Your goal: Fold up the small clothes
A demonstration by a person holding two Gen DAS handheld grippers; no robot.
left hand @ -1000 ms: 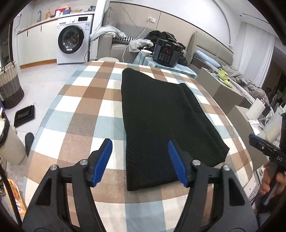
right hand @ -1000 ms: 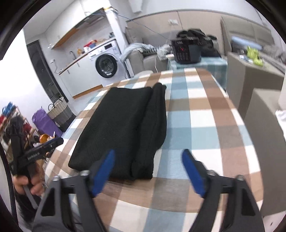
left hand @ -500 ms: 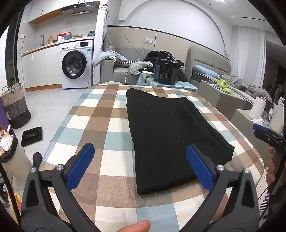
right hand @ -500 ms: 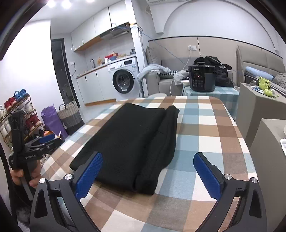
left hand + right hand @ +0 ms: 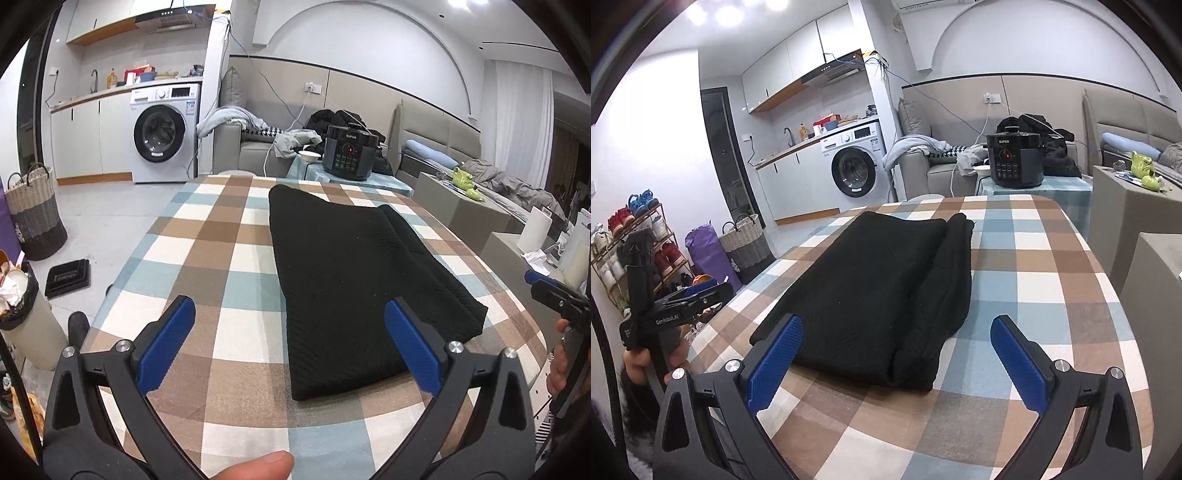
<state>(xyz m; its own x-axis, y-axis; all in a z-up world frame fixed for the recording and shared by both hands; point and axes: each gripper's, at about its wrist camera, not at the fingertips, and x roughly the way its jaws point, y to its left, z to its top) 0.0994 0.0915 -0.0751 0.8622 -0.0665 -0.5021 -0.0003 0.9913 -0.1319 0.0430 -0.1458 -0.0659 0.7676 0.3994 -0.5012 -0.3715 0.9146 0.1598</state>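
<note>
A black knit garment [image 5: 351, 273] lies folded lengthwise on the checked tablecloth [image 5: 229, 266]; it also shows in the right wrist view [image 5: 879, 295], with a rolled fold along its right side. My left gripper [image 5: 291, 347] is wide open and empty, held above the table's near edge, short of the garment's near end. My right gripper [image 5: 894, 354] is wide open and empty, above the garment's near right corner. The left gripper shows at the left edge of the right wrist view [image 5: 683, 299]. The right gripper shows at the right edge of the left wrist view [image 5: 554, 291].
A black pressure cooker [image 5: 349, 151] stands on a small table beyond the far end. A washing machine [image 5: 162, 136] and a woven basket [image 5: 35, 214] are at the left. A grey box [image 5: 1126, 218] stands right of the table. A bin [image 5: 22, 317] stands at the near left.
Both grippers have opened wider and lifted back from the garment. The views tilted up from the table. The garment has not moved.
</note>
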